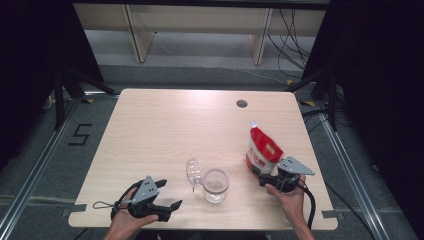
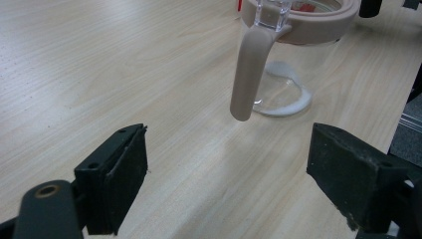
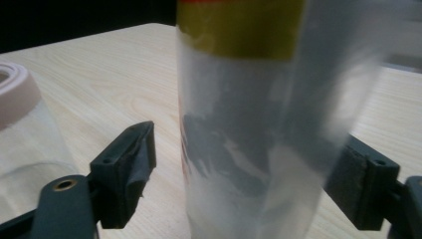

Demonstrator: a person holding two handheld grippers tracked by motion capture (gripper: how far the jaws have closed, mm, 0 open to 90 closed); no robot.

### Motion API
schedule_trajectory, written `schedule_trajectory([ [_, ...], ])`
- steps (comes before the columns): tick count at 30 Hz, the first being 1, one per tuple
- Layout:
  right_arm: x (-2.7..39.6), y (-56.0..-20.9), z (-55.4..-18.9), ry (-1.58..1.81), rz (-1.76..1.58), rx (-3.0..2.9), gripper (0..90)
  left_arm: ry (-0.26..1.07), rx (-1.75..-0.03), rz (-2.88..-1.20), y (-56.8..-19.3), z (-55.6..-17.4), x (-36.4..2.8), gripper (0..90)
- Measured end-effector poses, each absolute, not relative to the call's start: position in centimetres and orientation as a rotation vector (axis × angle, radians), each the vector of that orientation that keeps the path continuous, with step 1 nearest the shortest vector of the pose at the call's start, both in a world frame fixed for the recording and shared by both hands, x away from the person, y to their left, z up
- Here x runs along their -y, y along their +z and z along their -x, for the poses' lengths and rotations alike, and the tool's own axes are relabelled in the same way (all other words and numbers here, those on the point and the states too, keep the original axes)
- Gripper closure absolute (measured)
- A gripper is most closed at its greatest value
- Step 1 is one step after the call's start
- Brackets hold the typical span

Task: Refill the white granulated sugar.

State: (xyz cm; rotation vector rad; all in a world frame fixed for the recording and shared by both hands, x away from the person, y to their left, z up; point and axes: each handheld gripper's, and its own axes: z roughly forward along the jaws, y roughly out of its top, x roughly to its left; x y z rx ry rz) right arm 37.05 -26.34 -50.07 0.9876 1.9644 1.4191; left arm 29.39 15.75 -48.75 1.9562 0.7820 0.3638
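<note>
A clear glass jar (image 1: 216,185) stands near the table's front middle, its hinged lid (image 1: 193,171) swung open to the left. In the left gripper view the jar (image 2: 318,30) has a beige rim, and a beige clasp (image 2: 249,69) hangs down its side. My left gripper (image 1: 170,195) rests open at the front left, pointing at the jar (image 2: 229,169) with nothing between its jaws. A red and white pouch (image 1: 263,150) stands upright at the right. My right gripper (image 1: 262,179) is open, with the pouch (image 3: 244,124) between its jaws (image 3: 249,174) and a gap at the left pad.
The light wooden table (image 1: 165,125) has a round cable hole (image 1: 242,103) near its far edge. Dark floor and black stands surround it. In the right gripper view the jar (image 3: 20,124) stands close on the left of the pouch.
</note>
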Motion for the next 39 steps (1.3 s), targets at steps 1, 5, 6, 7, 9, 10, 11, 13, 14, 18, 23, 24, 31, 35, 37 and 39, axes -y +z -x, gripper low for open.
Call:
schedule_trajectory([
  [1, 26.1, -50.1, -36.8, 1.425, -1.030, -1.955, 22.2, 0.363, -0.781, -1.956, -48.8, -29.4, -15.7, 15.9],
  [5, 26.1, -50.2, -37.1, 1.443, -1.038, -1.931, 24.8, 0.364, -0.777, -1.964, -48.8, -29.4, -15.8, 15.9],
  [6, 26.1, -50.2, -37.1, 1.443, -1.038, -1.931, 24.8, 0.364, -0.777, -1.964, -48.8, -29.4, -15.8, 15.9],
  [7, 26.2, -50.5, -37.4, 1.458, -1.002, -1.933, 27.9, 0.367, -0.769, -1.961, -48.8, -29.4, -15.7, 15.9],
  [9, 26.1, -50.5, -37.4, 1.485, -1.011, -1.932, 29.9, 0.372, -0.769, -1.972, -48.8, -29.4, -15.7, 15.9],
  [10, 26.1, -50.5, -37.4, 1.485, -1.011, -1.932, 29.9, 0.372, -0.769, -1.972, -48.8, -29.4, -15.7, 15.9],
  [11, 26.2, -50.5, -37.4, 1.459, -1.006, -1.939, 30.7, 0.386, -0.745, -1.992, -48.7, -29.5, -15.8, 15.9],
  [13, 26.1, -50.5, -37.3, 1.472, -1.030, -1.930, 31.3, 0.379, -0.744, -1.986, -48.8, -29.5, -15.7, 15.9],
  [14, 26.2, -50.6, -37.4, 1.473, -1.020, -1.915, 31.4, 0.382, -0.742, -1.992, -48.8, -29.5, -15.8, 15.9],
  [18, 26.1, -50.7, -37.6, 1.475, -0.999, -1.895, 32.9, 0.371, -0.770, -1.977, -48.8, -29.4, -15.7, 15.9],
  [23, 26.0, -50.9, -37.6, 1.462, -1.018, -1.896, 33.0, 0.355, -0.774, -1.959, -48.9, -29.4, -15.5, 15.9],
  [24, 25.9, -51.0, -37.6, 1.480, -1.013, -1.869, 33.4, 0.365, -0.775, -1.972, -48.8, -29.3, -15.6, 15.9],
  [31, 26.2, -51.2, -37.9, 1.440, -1.001, -1.905, 33.3, 0.360, -0.772, -1.971, -48.8, -29.3, -15.6, 15.9],
  [35, 26.0, -51.3, -38.0, 1.500, -1.017, -1.880, 33.2, 0.364, -0.769, -1.978, -48.8, -29.3, -15.6, 15.9],
  [37, 26.2, -51.4, -38.2, 1.507, -1.004, -1.898, 32.6, 0.366, -0.762, -1.982, -48.8, -29.3, -15.6, 15.9],
  [39, 26.3, -51.6, -38.3, 1.483, -0.979, -1.891, 33.1, 0.364, -0.746, -1.980, -48.9, -29.4, -15.6, 15.9],
])
